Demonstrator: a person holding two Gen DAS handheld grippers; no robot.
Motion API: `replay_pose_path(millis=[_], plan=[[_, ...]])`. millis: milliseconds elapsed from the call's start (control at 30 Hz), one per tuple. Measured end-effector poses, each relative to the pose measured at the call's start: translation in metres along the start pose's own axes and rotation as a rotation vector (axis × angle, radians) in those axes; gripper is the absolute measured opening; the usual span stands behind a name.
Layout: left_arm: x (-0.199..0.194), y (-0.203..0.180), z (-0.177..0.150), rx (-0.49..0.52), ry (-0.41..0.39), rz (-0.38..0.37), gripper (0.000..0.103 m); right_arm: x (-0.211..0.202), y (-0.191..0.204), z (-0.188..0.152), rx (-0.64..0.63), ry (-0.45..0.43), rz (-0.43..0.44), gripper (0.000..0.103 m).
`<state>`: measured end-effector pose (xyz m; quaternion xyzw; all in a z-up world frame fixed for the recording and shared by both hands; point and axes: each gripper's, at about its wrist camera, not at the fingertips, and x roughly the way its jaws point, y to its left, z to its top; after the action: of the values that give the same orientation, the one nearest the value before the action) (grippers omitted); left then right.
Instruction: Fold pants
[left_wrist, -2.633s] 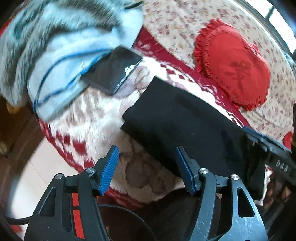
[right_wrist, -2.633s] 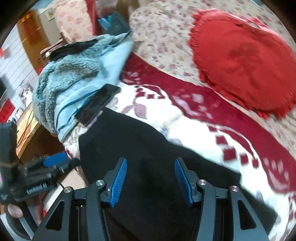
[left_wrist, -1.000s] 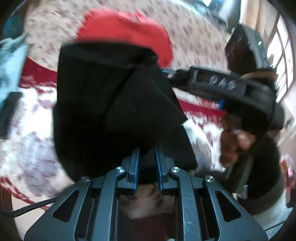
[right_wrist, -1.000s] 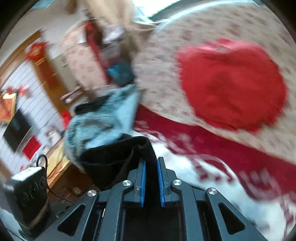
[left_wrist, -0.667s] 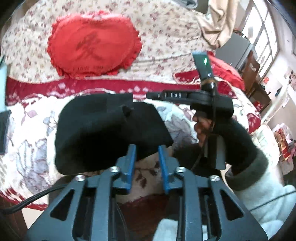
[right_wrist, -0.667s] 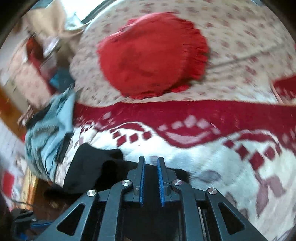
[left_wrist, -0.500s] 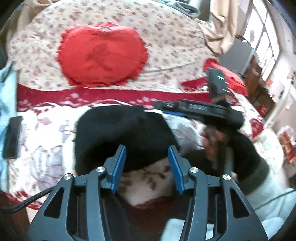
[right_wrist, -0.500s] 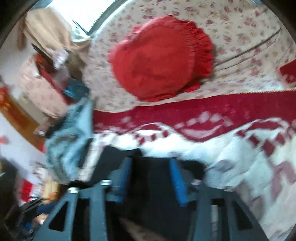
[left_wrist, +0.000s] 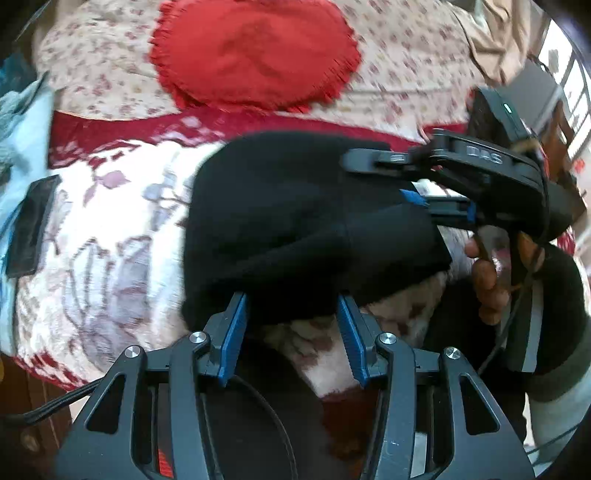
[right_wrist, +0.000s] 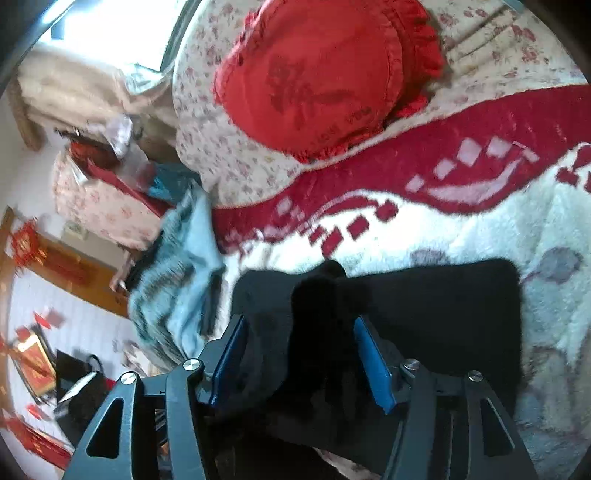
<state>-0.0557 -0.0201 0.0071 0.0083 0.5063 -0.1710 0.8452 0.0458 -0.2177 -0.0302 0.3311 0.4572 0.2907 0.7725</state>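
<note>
Black pants, folded into a thick bundle, lying on a white and red patterned blanket near its front edge. Left gripper at the bundle's near edge, blue pads spread wide, jaws empty, dark fabric just beyond the tips. Right gripper over the same bundle from the other side, pads also spread apart, a raised hump of black cloth standing between them, not pinched. In the left wrist view, right gripper seen side-on above the bundle's far right corner, held by a bare hand in a dark sleeve. Red heart-shaped cushion well behind on a floral bedspread. Dark phone lying at the left beside a pale blue fluffy garment, apart from the pants. Both views blurred.
</note>
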Motion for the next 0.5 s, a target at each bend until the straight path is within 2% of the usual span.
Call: replay_pose_path(millis=[67,100,233,433,500], plan=[[0.004,-0.002,-0.002,-0.007,0.022,-0.027,0.047,0.009,0.006,-0.006,-0.037,0.04,-0.031,0.057],[0.006,-0.002,-0.003,-0.015,0.03,-0.03,0.047,0.012,0.011,-0.01,-0.066,0.042,-0.05,0.051],[-0.003,-0.002,-0.004,-0.027,0.02,-0.019,0.047,0.009,0.036,-0.022,-0.208,0.024,-0.105,0.015],[-0.046,0.004,0.005,-0.045,-0.08,-0.033,0.047,-0.033,0.057,-0.019,-0.324,-0.075,-0.134,0.011],[-0.05,0.006,0.008,-0.056,-0.098,-0.031,0.05,-0.05,0.056,-0.016,-0.344,-0.101,-0.177,0.011]])
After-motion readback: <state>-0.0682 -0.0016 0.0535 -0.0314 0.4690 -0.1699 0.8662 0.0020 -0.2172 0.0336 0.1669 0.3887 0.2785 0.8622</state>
